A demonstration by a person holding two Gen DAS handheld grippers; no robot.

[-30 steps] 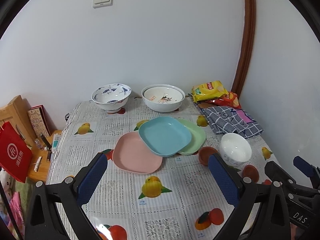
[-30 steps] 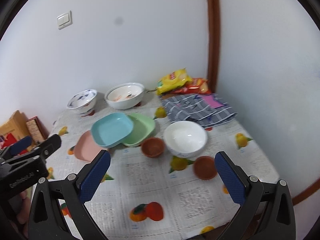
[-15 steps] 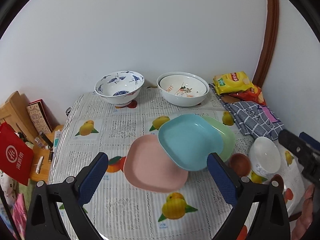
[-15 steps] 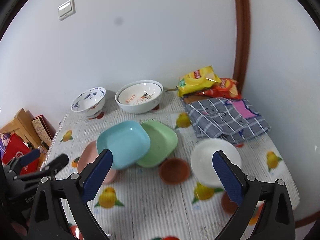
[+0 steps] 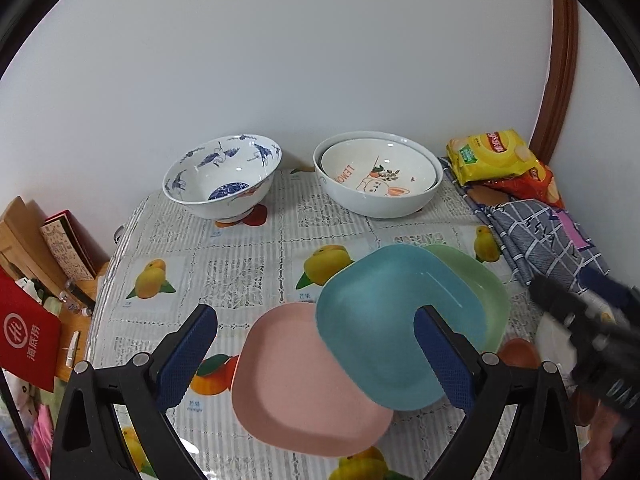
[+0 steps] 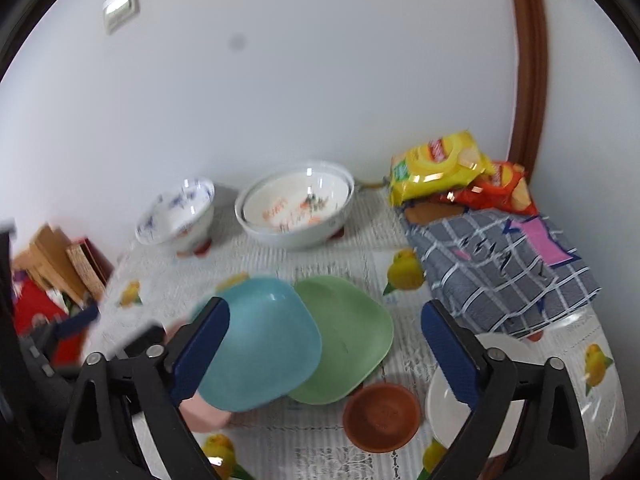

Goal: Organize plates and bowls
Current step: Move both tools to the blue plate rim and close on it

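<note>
Stock on your bench [image 5: 248, 240], which carries a fruit-print cloth: item one, blue plate [image 5: 392, 320], tilted, resting on the pink plate [image 5: 296, 384] at its 7 o'clock side and overlapping the green plate [image 5: 476, 280] at its 2 o'clock side; the three form one overlapping row at bench centre. Item two, blue-and-white bowl [image 5: 222, 176], upright at 11 o'clock from the plates, near the wall. Item three, large white bowl [image 5: 378, 176] with a second printed bowl nested inside, at 12 o'clock from the plates, just beside item two. Item four, small brown bowl [image 6: 382, 416], at 5 o'clock from the green plate, near its edge. Item five, plain white bowl [image 6: 448, 396], at 3 o'clock from the brown one, partly hidden by your right jaws. Non-task stock: checked cloth [image 6: 508, 268] folded at 2 o'clock, and yellow snack bag [image 6: 436, 168] beyond it in the corner. Your left gripper [image 5: 316, 354] hangs over the pink and blue plates with jaws wide apart, pressing on nothing. Your right gripper [image 6: 324, 360] hangs over the blue and green plates; its jaws are closing, still spread, and grip nothing.
</note>
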